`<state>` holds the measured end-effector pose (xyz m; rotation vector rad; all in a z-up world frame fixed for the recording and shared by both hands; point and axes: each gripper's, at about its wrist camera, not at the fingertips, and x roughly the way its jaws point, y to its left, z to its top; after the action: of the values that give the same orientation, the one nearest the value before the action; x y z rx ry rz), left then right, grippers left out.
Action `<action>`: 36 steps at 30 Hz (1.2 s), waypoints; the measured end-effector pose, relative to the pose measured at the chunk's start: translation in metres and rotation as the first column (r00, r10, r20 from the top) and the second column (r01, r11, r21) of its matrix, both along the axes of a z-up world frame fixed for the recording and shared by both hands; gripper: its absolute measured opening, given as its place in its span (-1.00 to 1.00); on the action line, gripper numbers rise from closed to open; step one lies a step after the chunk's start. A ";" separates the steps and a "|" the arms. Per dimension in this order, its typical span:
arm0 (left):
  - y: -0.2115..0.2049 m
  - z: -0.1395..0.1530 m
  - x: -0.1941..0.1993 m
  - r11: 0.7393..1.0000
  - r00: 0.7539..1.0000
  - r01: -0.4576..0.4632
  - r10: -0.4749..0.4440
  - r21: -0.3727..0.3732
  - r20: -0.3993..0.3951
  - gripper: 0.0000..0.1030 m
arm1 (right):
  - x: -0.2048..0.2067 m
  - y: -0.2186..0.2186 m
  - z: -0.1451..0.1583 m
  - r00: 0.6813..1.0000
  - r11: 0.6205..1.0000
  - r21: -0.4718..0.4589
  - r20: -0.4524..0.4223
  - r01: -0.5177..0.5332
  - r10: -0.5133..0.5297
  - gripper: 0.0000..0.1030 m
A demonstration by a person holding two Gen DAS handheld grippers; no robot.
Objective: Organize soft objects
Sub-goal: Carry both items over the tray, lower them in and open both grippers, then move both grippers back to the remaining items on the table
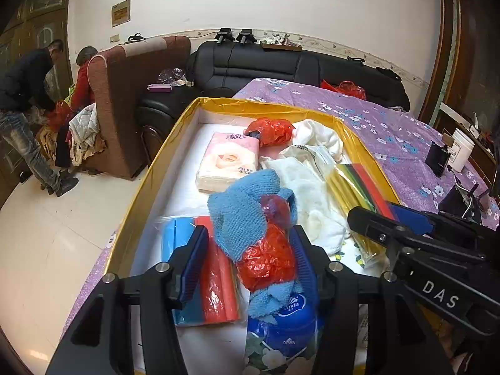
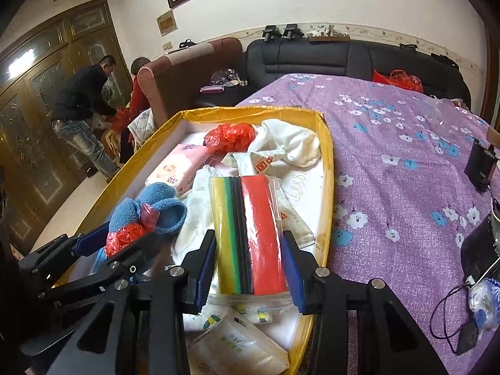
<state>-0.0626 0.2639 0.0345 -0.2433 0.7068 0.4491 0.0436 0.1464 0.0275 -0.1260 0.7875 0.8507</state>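
A yellow-rimmed box (image 1: 175, 131) on the purple bed holds soft items. My left gripper (image 1: 250, 262) is open around a blue knitted cloth (image 1: 240, 212) wrapped with a red plastic bag (image 1: 265, 259); the bundle lies between the fingers. My right gripper (image 2: 250, 268) is open, its fingers on either side of a bagged pack of coloured foam sheets (image 2: 250, 228), yellow, green, black and red. A pink tissue pack (image 1: 228, 162), a white cloth (image 1: 312, 193), another red bag (image 1: 272, 131), a red and blue foam pack (image 1: 203, 268) and a blue Vinda wipes pack (image 1: 287, 325) also lie in the box.
The box sits on a purple flowered bedspread (image 2: 406, 162). Black devices and cables (image 2: 478, 259) lie on the bed at the right. A black sofa (image 1: 281, 65) and a brown armchair (image 1: 125, 100) stand behind. Two people (image 1: 37, 100) bend over at the far left.
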 end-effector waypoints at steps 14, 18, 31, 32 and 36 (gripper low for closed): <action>-0.017 0.007 0.000 0.980 0.997 -0.078 0.082 0.183 -0.010 0.40 | -0.007 -0.018 0.028 0.985 0.995 0.076 0.157 0.062 -0.073 0.29; -0.017 0.010 -0.004 0.969 0.993 -0.115 0.117 0.219 0.002 0.40 | -0.005 -0.022 0.034 0.976 0.993 0.077 0.191 0.090 -0.104 0.30; -0.041 0.036 -0.028 0.930 0.985 -0.171 0.149 0.325 0.092 0.70 | 0.004 -0.064 0.054 0.993 0.989 0.097 0.028 0.108 -0.111 0.51; -0.043 0.038 -0.029 0.929 0.985 -0.170 0.146 0.330 0.095 0.70 | 0.004 -0.069 0.054 0.993 0.990 0.089 0.022 0.110 -0.112 0.51; -0.053 0.041 -0.031 0.925 0.986 -0.162 0.136 0.344 0.097 0.70 | 0.007 -0.093 0.050 0.992 0.989 0.076 -0.013 0.125 -0.124 0.51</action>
<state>-0.0935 0.2110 0.0760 0.0255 0.5277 0.7004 0.0505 0.0538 0.0775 -0.0054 0.7617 0.7625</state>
